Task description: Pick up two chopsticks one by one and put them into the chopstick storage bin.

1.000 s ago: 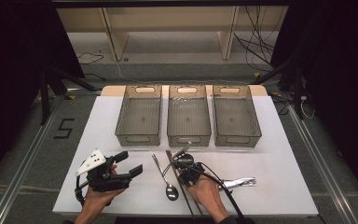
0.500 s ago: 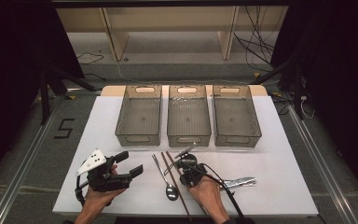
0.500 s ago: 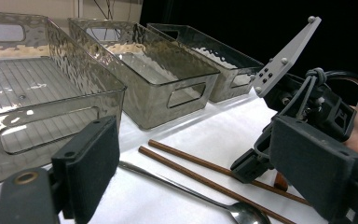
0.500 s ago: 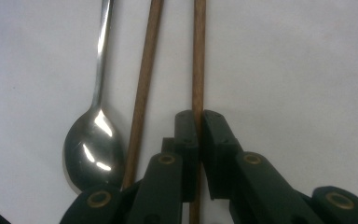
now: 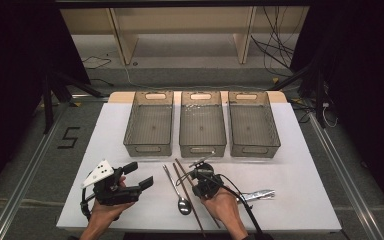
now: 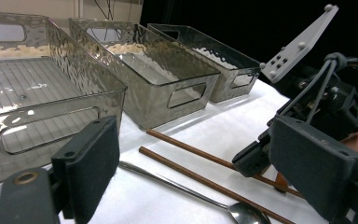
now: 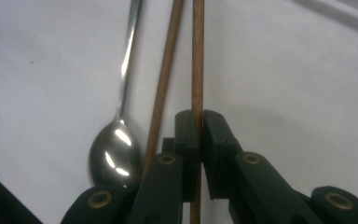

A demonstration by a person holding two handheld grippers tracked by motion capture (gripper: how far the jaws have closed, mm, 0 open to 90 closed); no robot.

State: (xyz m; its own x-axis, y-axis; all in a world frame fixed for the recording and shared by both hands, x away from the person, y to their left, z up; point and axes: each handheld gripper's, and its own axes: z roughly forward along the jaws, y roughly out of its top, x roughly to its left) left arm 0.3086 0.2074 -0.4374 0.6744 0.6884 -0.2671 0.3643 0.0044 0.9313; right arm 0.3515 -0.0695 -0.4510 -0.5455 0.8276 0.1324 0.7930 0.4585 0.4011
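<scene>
- Near the front edge of the white table (image 5: 310, 165), the right gripper (image 7: 198, 126) has its jaws clamped on one wooden chopstick (image 7: 197, 56); its twin, the second chopstick (image 7: 165, 79), lies loose just beside it, next to the steel spoon (image 7: 114, 154).
- Left gripper (image 5: 137, 177) hovers to one side, jaws wide apart and holding nothing.
- Risk: the pads bite the thin stick along a narrow line, so it could pivot or slip free on lifting.
- Risk: the second chopstick lies so close that the near jaw may drag or roll it against the spoon.
- Three clear bins (image 5: 202, 125) stand empty at the far side; a tilted stick could catch a bin rim.
- A silvery utensil (image 5: 257, 195), possibly a fork, lies right of the hand, well apart.
- Against the earlier frame, the right hand has crept slightly toward the chopsticks, and its jaws have finished closing; the left hand is unchanged.
</scene>
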